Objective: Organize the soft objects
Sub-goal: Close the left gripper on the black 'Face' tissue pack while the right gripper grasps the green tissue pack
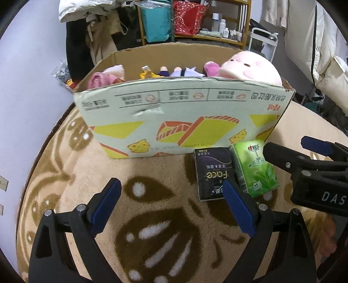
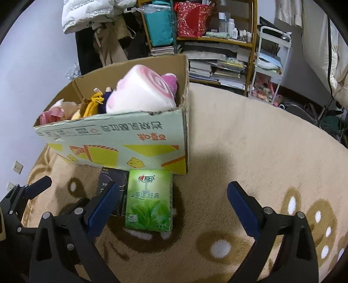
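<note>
While both jaws gape, tissue packs (image 2: 149, 201) abut the box (image 2: 121, 139).

Home bedroom, plush rug (image 2: 250, 141), cluttered bookshelf (image 2: 217, 41), hanging coats (image 2: 87, 15)

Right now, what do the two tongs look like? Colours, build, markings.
Both match: black plastic frames with triangular cut-outs and silver pivot bolts, fingers faced with blue ridged pads. Left tongs, right tongs. From the left wrist view, the right unit's black body carries white lettering reading "DAS", cut off at the edge. No cables or sleeves visible.
</note>
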A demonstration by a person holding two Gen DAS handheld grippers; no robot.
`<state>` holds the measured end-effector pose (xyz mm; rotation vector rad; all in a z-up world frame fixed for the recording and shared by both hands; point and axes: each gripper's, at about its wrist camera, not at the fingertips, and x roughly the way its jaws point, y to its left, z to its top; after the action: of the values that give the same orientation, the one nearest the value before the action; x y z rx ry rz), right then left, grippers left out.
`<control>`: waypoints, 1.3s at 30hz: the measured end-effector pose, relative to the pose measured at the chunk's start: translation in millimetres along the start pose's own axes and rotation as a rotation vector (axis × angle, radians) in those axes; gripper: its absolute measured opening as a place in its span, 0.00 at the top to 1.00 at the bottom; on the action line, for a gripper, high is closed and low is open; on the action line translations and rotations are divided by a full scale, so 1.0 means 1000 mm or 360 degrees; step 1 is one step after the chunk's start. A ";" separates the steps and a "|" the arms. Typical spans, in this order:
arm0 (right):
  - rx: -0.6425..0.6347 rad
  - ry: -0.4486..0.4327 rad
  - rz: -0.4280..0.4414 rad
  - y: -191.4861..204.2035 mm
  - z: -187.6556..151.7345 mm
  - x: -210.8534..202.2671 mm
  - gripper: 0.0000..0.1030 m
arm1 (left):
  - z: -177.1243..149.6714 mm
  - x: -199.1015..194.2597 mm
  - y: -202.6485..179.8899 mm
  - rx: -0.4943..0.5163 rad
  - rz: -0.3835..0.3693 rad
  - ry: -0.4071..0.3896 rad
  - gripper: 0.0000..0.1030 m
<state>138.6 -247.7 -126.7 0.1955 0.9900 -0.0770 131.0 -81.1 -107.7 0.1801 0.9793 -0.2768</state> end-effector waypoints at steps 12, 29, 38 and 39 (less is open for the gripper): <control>0.0066 0.0096 0.0044 -0.009 -0.001 0.023 0.00 | 0.001 0.020 -0.014 0.0054 -0.0025 0.0054 0.09; 0.0085 0.0187 0.0099 -0.007 -0.006 0.044 0.00 | -0.002 0.037 -0.037 0.0095 -0.0060 0.0110 0.09; 0.0109 0.0200 0.0118 -0.011 -0.005 0.047 0.00 | -0.005 0.044 -0.039 0.0055 -0.0130 0.0144 0.09; 0.0111 0.0200 0.0122 -0.012 -0.004 0.047 0.00 | -0.004 0.045 -0.040 0.0057 -0.0126 0.0144 0.09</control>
<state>159.1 -257.9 -169.6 0.3051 1.1049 -0.0296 139.1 -124.9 -148.7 0.1881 1.0732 -0.3613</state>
